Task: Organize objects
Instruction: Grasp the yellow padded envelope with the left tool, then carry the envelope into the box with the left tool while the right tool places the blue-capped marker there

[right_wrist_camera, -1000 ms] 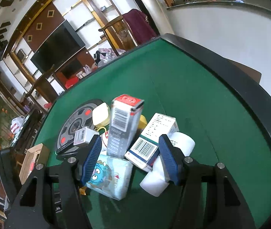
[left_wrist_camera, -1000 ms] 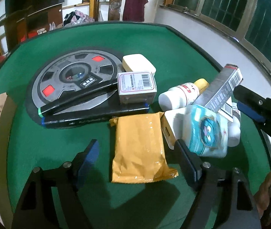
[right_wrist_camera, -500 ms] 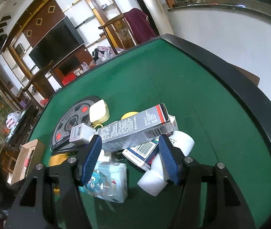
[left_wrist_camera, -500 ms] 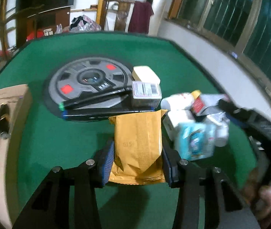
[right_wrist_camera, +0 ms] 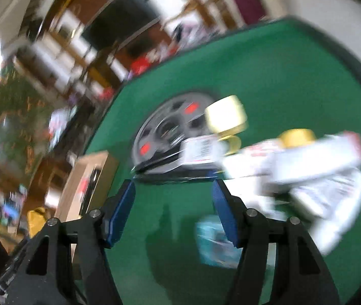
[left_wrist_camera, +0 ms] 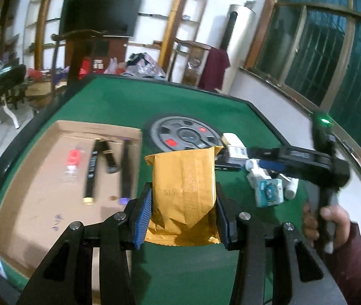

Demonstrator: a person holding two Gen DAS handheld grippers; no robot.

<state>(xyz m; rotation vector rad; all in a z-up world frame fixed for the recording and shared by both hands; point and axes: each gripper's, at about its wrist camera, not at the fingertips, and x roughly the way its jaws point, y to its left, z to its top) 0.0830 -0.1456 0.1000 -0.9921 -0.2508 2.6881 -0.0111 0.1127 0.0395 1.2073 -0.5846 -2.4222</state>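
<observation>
The left gripper [left_wrist_camera: 183, 211] pinches a crinkled golden-yellow foil packet [left_wrist_camera: 184, 193] between its blue pads, which press on the packet's lower sides; the packet stands upright ahead of the fingers, lifted clear of the green felt table [left_wrist_camera: 119, 106]. To the left of this gripper lies a shallow open cardboard box [left_wrist_camera: 28, 203] holding a few long dark sticks and a small red-and-clear item. Beyond the packet's top edge sits a grey round disc with red patches [left_wrist_camera: 180, 134] set in the felt.

To the right of the left gripper, a hand in a dark red sleeve [left_wrist_camera: 333, 218] holds the right gripper [right_wrist_camera: 174, 203], whose jaws stand spread with only bare felt between them. In the right wrist view, which is blurred, a heap of white boxes and bottles [right_wrist_camera: 295, 162] lies just right of its right finger, with a pale blue printed tissue pack [right_wrist_camera: 213, 244] partly behind that finger. A cream rounded case [right_wrist_camera: 226, 113] rests ahead, beside the disc. The cardboard box appears to the left of its left finger.
</observation>
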